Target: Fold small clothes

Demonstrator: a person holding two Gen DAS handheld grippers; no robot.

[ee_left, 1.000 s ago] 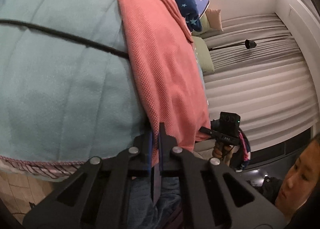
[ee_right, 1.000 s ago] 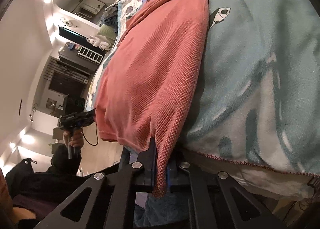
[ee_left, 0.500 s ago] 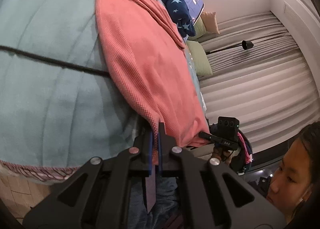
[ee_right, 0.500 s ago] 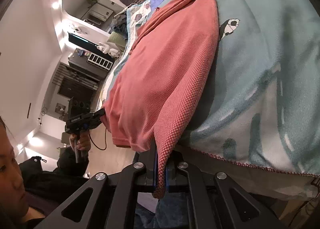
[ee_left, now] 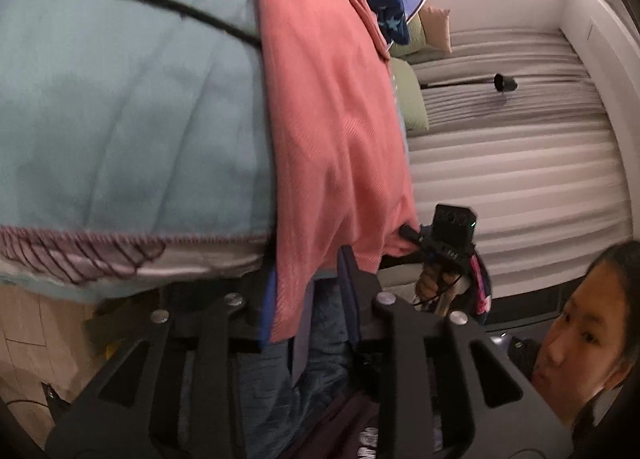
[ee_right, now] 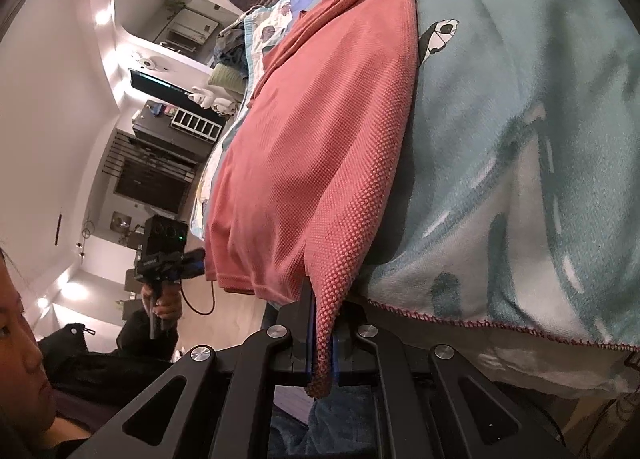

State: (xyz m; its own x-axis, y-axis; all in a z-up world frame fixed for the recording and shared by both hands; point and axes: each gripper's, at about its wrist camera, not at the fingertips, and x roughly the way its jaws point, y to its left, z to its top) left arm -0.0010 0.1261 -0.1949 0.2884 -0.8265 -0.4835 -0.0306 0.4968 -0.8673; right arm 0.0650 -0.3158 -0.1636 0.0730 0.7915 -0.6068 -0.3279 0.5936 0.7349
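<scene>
While the right tool [ee_right: 322,343] pinches 1 corner of the pink garment [ee_right: 320,147] tight between its blue pads [ee_right: 309,339], the left tool [ee_left: 308,291] has just been opening; its jaws now stand a little apart, with the other corner of the cloth hanging loose between them, lying against the left pad [ee_left: 269,307] and clear of the right one.

Left wrist view: garment [ee_left: 332,107] runs from 12 o'clock down to 6 o'clock across a teal blanket [ee_left: 120,107] on a bed, its lower edge draped over the blanket's stitched hem. Black cable [ee_left: 160,3] crosses the blanket at 11 o'clock and goes under the cloth. Navy star-print cloth [ee_left: 384,7] at 1 o'clock. Right tool [ee_left: 412,237] seen at 4 o'clock, gripping the far hem corner. Pale curtain [ee_left: 520,163] fills 3 o'clock. Person [ee_left: 580,339] at 4 to 5 o'clock.

Right wrist view: garment spread flat on the blanket [ee_right: 520,139], a bunched part at 12 o'clock, lower edge hanging off the bed edge. Left tool [ee_right: 196,261] at 8 o'clock, in a hand [ee_right: 164,305], just beside the garment's hem corner. Frame is somewhat blurred in the left view.
</scene>
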